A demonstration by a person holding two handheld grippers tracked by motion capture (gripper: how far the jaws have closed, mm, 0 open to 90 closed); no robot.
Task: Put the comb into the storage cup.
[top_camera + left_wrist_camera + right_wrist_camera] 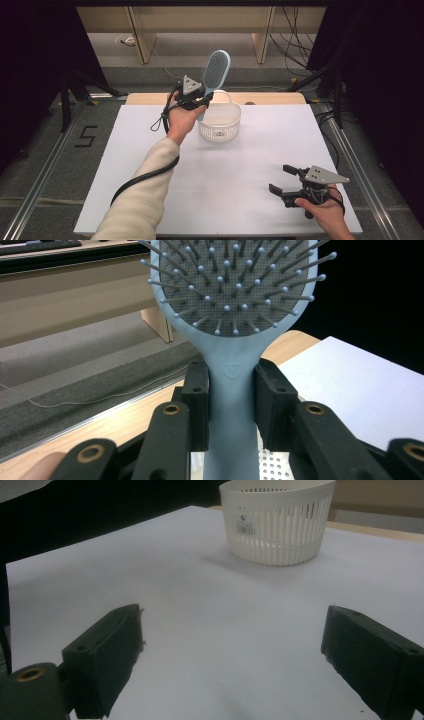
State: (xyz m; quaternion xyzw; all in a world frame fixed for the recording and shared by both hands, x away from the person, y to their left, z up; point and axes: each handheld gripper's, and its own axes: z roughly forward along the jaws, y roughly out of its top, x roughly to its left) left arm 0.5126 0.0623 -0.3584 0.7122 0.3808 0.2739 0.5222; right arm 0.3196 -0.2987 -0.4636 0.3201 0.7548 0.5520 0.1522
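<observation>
Hairbrush (231,371) handle btwn left claw (231,405) pads (clamped)

Beyond my white table (220,200) I see a grey carpeted floor (45,150), black curtains (30,50) on both sides, a pale wooden bench (200,20) at the back and cables (295,50) trailing beneath it.

I read a black 5 (88,136) marked on the floor; the basket's label (244,525) is too small to read.
</observation>
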